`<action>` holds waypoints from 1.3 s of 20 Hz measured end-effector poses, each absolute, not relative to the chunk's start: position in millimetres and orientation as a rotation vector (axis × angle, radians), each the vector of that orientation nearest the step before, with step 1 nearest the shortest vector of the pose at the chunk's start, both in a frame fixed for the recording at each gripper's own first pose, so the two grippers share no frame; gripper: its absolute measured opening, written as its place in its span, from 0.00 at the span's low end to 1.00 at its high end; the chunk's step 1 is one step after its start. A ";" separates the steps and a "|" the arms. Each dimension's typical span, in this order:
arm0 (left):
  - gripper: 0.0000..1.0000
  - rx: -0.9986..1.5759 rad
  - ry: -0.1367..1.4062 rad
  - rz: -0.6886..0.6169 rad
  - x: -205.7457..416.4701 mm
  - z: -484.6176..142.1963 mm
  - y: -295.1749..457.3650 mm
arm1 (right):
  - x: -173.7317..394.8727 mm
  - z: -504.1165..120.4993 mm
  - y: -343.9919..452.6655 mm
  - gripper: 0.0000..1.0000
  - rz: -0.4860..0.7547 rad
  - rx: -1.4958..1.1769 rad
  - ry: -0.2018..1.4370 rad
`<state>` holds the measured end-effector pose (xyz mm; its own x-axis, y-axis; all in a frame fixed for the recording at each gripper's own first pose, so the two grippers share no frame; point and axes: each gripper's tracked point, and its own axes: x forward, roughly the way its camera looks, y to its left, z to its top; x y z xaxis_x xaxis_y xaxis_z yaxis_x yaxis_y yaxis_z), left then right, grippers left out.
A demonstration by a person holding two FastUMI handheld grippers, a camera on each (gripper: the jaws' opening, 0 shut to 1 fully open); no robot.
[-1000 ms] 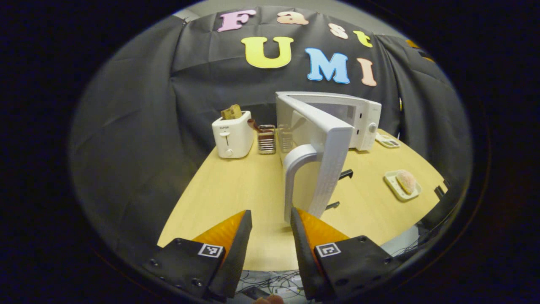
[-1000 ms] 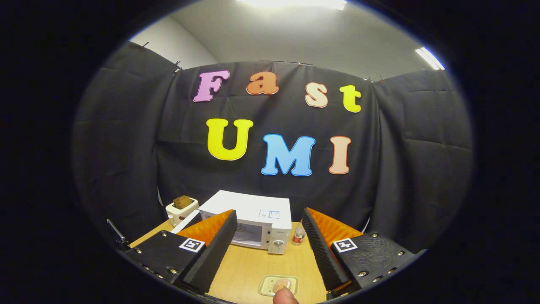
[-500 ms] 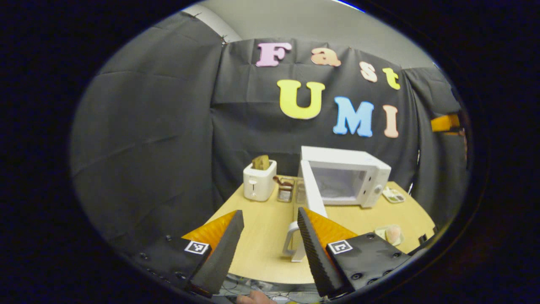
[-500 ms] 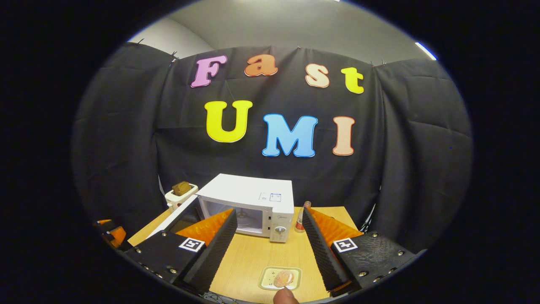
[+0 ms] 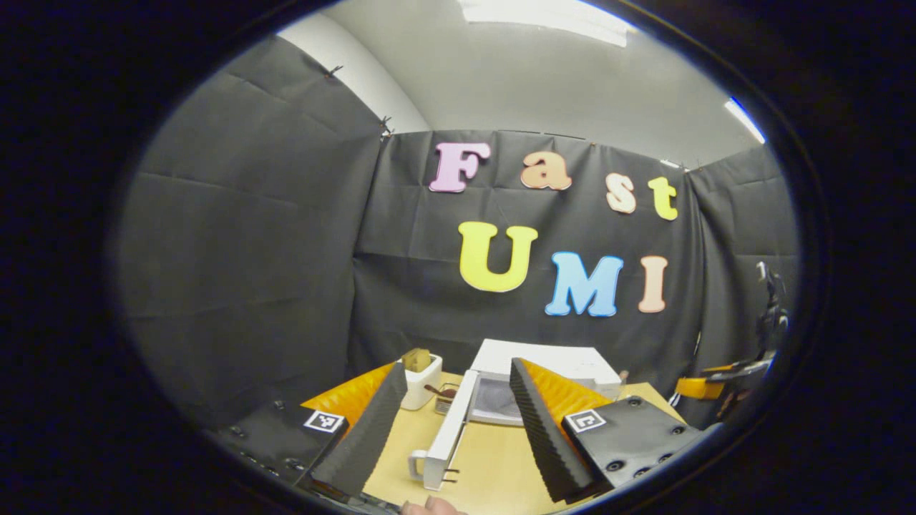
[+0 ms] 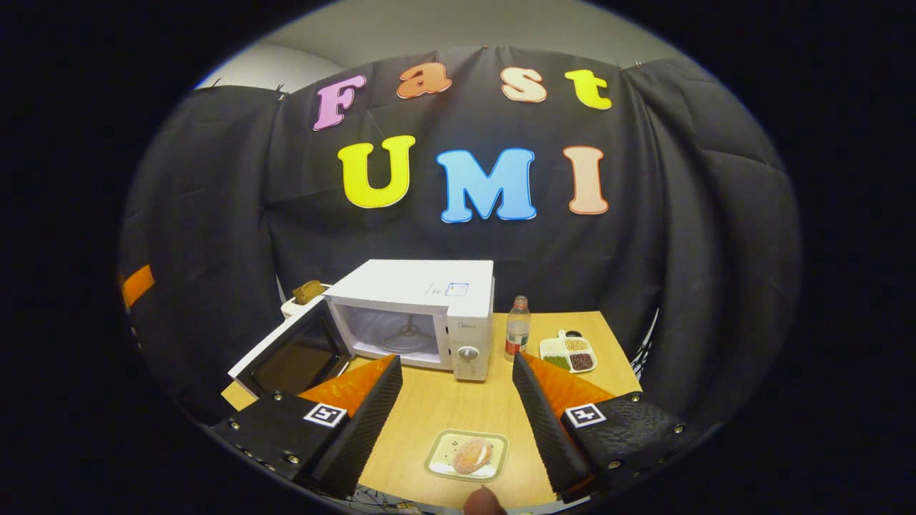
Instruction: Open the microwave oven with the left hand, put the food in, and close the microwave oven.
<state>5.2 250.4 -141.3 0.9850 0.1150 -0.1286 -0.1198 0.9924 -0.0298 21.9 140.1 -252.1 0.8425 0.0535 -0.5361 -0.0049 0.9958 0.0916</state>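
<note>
Right gripper (image 6: 456, 415) hangs open over the food (image 6: 472, 455) on its tray (image 6: 438, 465) at the bench's (image 6: 458, 404) near edge. Left gripper (image 5: 453, 422), open and empty, has let go and backed away from the door (image 6: 286, 357), which now stands wide. The microwave (image 6: 415, 315) is ready; picking up the food looks next.

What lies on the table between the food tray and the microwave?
Nothing: in the right gripper view, bare table runs from the tray to the microwave.
</note>
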 end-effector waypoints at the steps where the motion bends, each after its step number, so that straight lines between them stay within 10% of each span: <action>1: 0.92 -0.013 0.126 0.134 5.2 -133.9 240.4 | 19.0 -265.6 134.4 0.95 0.046 0.110 0.592; 26: 0.93 0.251 0.190 0.211 -44.9 -66.5 117.8 | -38.7 -552.6 139.6 0.94 0.151 0.164 1.054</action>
